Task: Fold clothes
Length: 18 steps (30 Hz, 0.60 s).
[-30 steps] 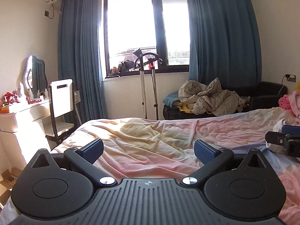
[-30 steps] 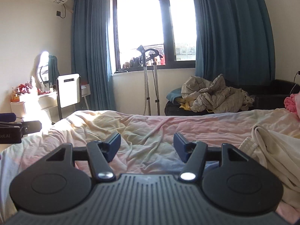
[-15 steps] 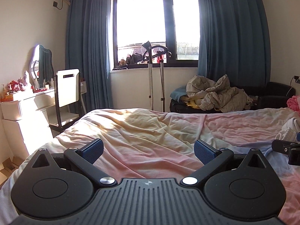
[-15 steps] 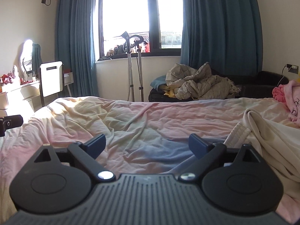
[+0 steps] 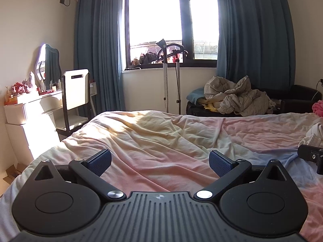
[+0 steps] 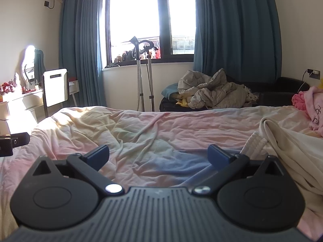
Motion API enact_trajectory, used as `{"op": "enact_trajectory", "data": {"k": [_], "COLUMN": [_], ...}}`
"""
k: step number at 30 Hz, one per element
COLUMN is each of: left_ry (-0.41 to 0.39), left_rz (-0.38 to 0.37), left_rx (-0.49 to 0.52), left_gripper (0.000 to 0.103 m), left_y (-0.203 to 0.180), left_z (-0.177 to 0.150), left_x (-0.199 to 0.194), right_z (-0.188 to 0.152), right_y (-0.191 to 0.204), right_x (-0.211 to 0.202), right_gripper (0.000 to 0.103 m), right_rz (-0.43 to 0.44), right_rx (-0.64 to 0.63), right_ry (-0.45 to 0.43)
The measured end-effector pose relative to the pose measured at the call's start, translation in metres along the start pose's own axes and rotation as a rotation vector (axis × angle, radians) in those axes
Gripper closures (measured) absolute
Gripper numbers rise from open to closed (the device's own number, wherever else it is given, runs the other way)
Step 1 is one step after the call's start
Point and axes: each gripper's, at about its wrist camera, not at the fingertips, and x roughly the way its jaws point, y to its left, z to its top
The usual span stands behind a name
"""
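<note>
**Over the bed: both tools spread, nothing held**

Nearest the lens, left tool [image 5: 159,160]: jaws wide apart, blue pads [image 5: 100,162] bare, hovering above the rumpled pink-and-yellow bed sheet [image 5: 161,141]. Tip of the other tool's body shows at 3 o'clock in the left wrist view.

Right tool [image 6: 158,154]: jaws likewise wide apart, gripping nothing, over a bluish patch of the same sheet. Cream garment [image 6: 286,151] lies bunched on the bed at 3 o'clock, its ribbed edge just beside the right-hand finger; contact cannot be told. Same garment seen small at 3 o'clock in the left view [image 5: 314,135].

Further right, pink clothing [image 6: 311,104] on the bed at 2 o'clock.

Past the bed: white-backed chair [image 5: 76,88] and white dresser [image 5: 30,109] with mirror at 9–10 o'clock; garment steamer stand [image 5: 171,76] at 12; crumpled grey quilt [image 5: 236,98] on a dark sofa at 1–2 o'clock. Window [image 5: 173,22] with blue curtains [image 5: 99,44] behind.
</note>
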Motion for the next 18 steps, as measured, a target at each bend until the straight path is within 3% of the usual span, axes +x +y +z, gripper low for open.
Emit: {"op": "enact_trajectory", "data": {"k": [18], "left_ry": [-0.013], "left_rz": [0.019], "left_rx": [0.039], "left_gripper": [0.0], "left_y": [-0.0018], "left_z": [-0.0004], "left_x": [-0.0039], "right_z": [-0.0024], "right_y": [0.0018], "right_x": [0.0016], "right_gripper": [0.0], "right_rz": [-0.014], "right_rx": [-0.005], "right_ry": [0.006]}}
